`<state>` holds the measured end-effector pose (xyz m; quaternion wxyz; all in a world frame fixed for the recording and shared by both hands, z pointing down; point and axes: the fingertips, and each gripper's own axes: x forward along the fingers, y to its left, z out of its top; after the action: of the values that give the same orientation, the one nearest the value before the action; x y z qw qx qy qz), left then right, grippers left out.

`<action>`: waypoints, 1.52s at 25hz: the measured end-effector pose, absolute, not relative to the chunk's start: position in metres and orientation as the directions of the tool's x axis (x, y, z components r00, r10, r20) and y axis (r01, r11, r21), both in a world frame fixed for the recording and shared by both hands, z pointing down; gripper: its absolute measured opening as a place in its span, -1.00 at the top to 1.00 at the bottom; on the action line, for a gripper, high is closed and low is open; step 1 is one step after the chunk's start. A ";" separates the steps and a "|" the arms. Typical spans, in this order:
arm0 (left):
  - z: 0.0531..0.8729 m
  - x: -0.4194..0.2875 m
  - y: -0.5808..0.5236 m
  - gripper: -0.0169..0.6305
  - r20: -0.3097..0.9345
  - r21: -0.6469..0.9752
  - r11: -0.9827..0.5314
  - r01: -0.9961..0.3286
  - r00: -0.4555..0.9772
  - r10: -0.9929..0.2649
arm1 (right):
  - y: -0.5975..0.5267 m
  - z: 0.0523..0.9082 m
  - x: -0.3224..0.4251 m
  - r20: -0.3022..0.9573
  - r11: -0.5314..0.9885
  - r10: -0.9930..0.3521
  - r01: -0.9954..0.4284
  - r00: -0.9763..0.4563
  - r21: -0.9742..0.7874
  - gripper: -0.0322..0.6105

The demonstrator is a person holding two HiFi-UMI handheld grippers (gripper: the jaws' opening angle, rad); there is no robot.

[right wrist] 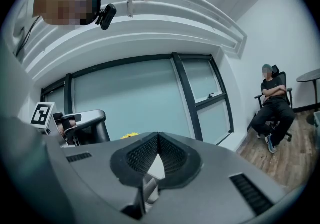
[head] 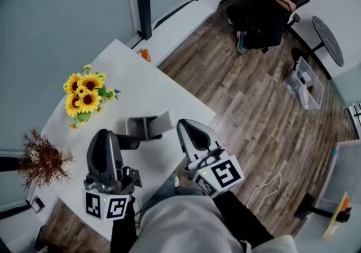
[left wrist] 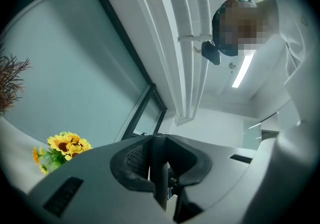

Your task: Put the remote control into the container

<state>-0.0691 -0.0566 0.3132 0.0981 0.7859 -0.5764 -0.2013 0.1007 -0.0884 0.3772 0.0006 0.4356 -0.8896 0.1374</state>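
My left gripper (head: 105, 137) and right gripper (head: 189, 127) both have jaws pressed together, empty. The grey open box container (head: 148, 127) sits on the white bench (head: 141, 88) at twelve o'clock; no remote control shows. I should locate it, then open wide.

I noted a white table (head: 152, 91) on a wood-plank floor (head: 254, 105). A bunch of sunflowers (head: 84, 93) sat toward its left side, with a dried brown sprig (head: 42, 161) nearer me on that side. A grey container (head: 148, 127) stood near the table's right edge. A small orange object (head: 144, 53) lay at the far corner.
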 end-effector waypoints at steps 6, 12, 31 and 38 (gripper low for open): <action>0.324 -0.068 -0.066 0.73 -0.175 0.377 -0.304 -0.875 0.255 -0.951 | -0.096 0.380 0.106 0.131 0.567 -0.785 -0.787 -0.606 -0.243 0.89; 0.332 -0.068 -0.071 0.73 -0.154 0.350 -0.287 -0.892 0.247 -0.957 | -0.098 0.383 0.107 0.131 0.559 -0.791 -0.792 -0.598 -0.245 0.89; 0.361 -0.072 -0.095 0.73 -0.113 0.371 -0.270 -0.889 0.246 -0.963 | -0.107 0.390 0.102 0.153 0.551 -0.791 -0.799 -0.592 -0.242 0.89; 0.374 -0.069 -0.102 0.73 -0.093 0.383 -0.279 -0.881 0.264 -0.960 | -0.109 0.393 0.102 0.164 0.546 -0.792 -0.802 -0.588 -0.240 0.89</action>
<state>-0.0691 -0.1015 0.3735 0.1282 0.7844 -0.5867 -0.1549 0.1015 -0.1094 0.3933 0.0180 0.4534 -0.8791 0.1459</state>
